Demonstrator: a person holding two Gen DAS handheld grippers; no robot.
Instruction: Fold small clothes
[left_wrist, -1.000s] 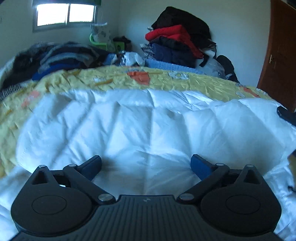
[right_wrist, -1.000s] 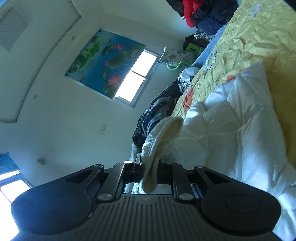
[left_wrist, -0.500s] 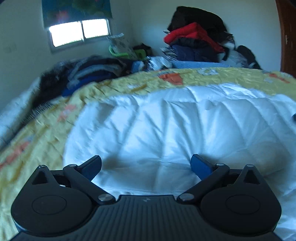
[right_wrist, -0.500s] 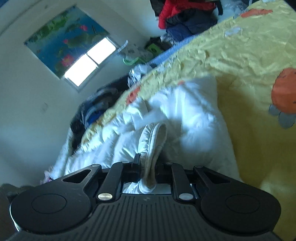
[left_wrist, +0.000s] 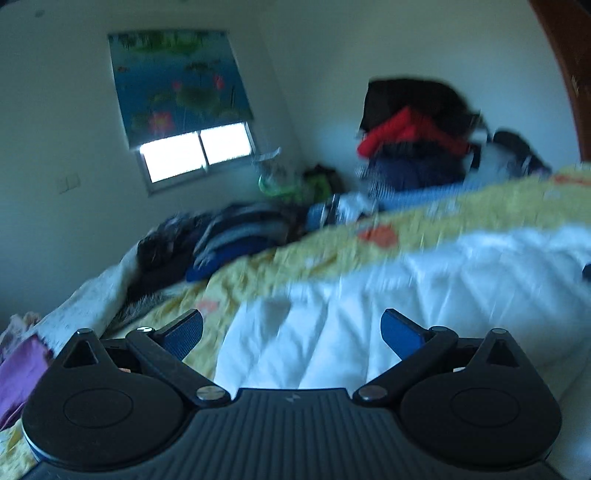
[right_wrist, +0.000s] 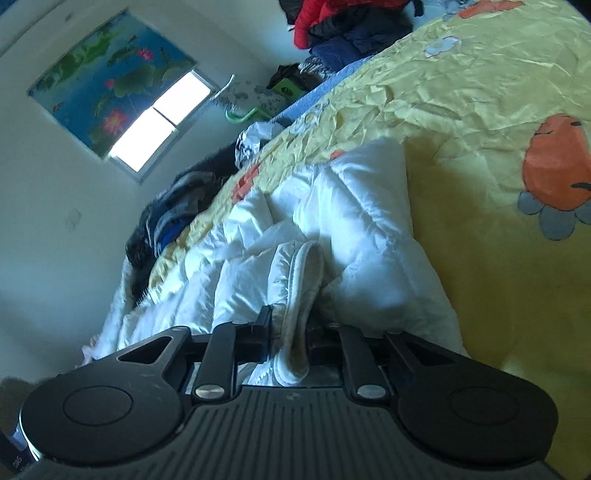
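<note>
Bright window (left_wrist: 195, 155), pale walls (left_wrist: 55, 110)

Ahead of my left tongs (left_wrist: 291, 330), whose jaws stand wide with nothing between them, the white padded jacket (left_wrist: 424, 295) lies low over the yellow bedspread (left_wrist: 480, 210), so the air above it is free for passing. Beyond, the way is barred by a heap of dark clothes (left_wrist: 229, 240) under the window (left_wrist: 195, 153) and a taller stack of clothes (left_wrist: 413, 140) by the wall. To the right of my right tongs (right_wrist: 291, 332), the bedspread lies bare and flat.
</note>
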